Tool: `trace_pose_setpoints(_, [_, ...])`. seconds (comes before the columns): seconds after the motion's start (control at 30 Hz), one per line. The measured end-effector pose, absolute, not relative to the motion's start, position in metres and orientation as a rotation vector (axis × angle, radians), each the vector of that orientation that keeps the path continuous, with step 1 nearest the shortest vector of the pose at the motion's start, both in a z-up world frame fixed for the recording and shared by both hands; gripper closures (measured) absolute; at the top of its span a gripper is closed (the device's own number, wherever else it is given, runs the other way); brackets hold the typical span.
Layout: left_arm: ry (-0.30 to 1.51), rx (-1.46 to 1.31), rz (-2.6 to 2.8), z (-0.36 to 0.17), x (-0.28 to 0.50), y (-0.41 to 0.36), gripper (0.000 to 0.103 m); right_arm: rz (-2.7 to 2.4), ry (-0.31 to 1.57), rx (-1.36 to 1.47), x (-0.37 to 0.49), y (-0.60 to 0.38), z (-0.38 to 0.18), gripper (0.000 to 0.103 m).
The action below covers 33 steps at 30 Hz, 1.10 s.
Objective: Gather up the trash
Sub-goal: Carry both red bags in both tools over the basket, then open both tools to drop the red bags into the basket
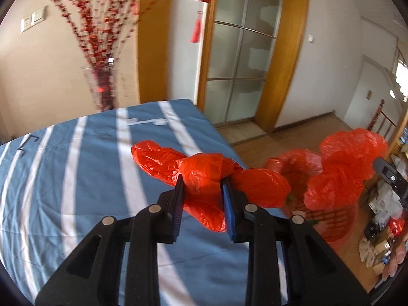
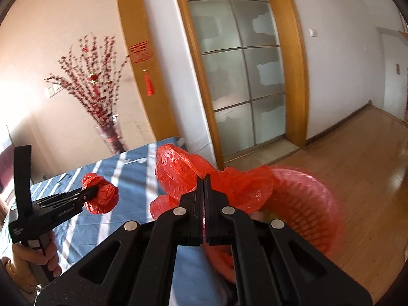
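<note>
A crumpled red plastic bag (image 1: 204, 170) is clamped between the fingers of the left gripper (image 1: 201, 191), its long axis running from ten to four o'clock above the blue striped table (image 1: 76, 178). Another bunch of red bag film (image 2: 183, 173) is pinched in the nearly closed right gripper (image 2: 204, 186). At three o'clock stands a red mesh basket (image 2: 306, 204), lined with red film; its contents cannot be told.

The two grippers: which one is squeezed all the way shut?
The right gripper: fingers pinched together on the red bag. The left gripper holds a fatter bunch.
</note>
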<state>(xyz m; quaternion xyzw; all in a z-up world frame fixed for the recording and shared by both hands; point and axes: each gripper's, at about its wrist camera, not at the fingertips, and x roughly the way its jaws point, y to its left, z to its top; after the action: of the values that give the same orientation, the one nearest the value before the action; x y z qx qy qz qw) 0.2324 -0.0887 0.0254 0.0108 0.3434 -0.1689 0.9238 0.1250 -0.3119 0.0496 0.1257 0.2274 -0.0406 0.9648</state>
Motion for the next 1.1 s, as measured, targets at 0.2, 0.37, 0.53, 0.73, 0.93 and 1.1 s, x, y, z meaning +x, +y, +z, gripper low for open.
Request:
trace_pose_setpoints(0.2, [0.713,0.03,-0.433,0.021,0.226,-0.129,0.075,-0.142,0.455,0.279,0.116,-0.338,0.043,0.102])
trace_pose_setpoints(0.37, [0.725,0.041,-0.509,0.016,0.222,-0.163,0.075,-0.173,0.451,0.299,0.115,-0.355,0.041,0.102])
trace_pose_setpoints(0.53, [0.742,0.05,-0.572,0.009,0.217,-0.192,0.075,-0.196,0.45,0.319,0.116,-0.369,0.037,0.102])
trace_pose_setpoints(0.73, [0.762,0.059,-0.627,0.0,0.214,-0.221,0.075,-0.211,0.447,0.345,0.118,-0.384,0.034,0.102])
trace_pose_setpoints(0.93, [0.78,0.07,-0.659,-0.009,0.215,-0.242,0.07,-0.219,0.457,0.355,0.125,-0.393,0.03,0.102])
trace_pose_setpoints(1.1, [0.802,0.079,-0.631,-0.021,0.218,-0.244,0.054,-0.216,0.481,0.366,0.122,-0.4,0.023,0.087])
